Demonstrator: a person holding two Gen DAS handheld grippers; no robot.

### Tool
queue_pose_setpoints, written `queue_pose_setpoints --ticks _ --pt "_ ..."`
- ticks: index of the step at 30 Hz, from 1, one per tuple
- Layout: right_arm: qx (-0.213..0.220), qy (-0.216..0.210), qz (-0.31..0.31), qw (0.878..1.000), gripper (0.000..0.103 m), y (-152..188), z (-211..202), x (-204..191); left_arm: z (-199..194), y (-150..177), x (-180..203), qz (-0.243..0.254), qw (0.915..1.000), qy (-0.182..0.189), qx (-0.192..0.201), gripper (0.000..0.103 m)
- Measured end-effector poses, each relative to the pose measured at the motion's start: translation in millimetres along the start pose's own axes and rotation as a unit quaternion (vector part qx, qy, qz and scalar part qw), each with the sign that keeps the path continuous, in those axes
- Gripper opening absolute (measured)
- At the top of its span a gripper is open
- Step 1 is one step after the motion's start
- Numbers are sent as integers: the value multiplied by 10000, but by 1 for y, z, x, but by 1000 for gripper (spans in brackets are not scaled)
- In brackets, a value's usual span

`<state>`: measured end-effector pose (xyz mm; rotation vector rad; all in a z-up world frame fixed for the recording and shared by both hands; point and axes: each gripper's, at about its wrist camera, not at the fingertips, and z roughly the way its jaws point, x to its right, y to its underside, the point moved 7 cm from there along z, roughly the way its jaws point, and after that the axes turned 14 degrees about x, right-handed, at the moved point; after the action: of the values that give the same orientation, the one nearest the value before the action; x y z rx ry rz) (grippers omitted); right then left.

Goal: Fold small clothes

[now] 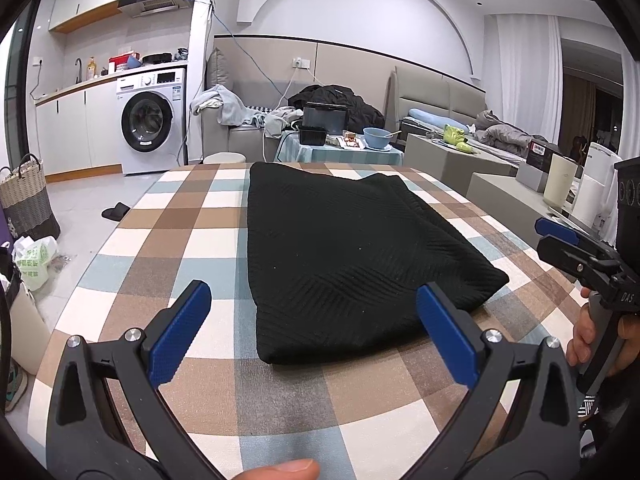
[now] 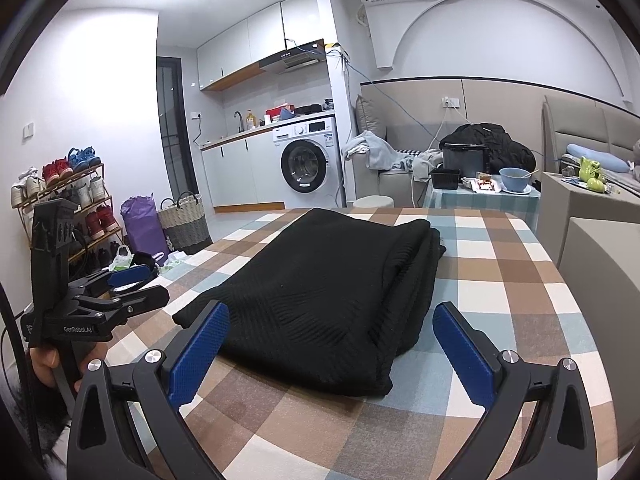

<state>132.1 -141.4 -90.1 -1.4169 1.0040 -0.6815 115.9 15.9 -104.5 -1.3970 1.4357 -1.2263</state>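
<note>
A worktop (image 1: 168, 240) covered in a brown, blue and cream checked cloth, with a folded black knit garment (image 1: 340, 252) lying flat on it.

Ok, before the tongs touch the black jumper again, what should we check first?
1. Left tongs open: ok, blue pads wide apart, holding nothing.
2. Right tongs open: ok, also empty.
3. Black jumper lying on the checked tablecloth, away from the edges: ok.
4. Jumper folded: ok, doubled layers show along its right side; whether another fold is needed, cannot tell.
5. Folds neat and even: not ok, the layers on the right side are staggered.
6. Nothing else on the cloth near the jumper: ok.
</note>
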Motion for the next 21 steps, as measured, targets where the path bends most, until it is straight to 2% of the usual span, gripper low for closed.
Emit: queue_pose_setpoints --ticks 21 --pt "-8 6 40 10000 103 3 0 3 -1 2 0 -34 10000 17 -14 102"
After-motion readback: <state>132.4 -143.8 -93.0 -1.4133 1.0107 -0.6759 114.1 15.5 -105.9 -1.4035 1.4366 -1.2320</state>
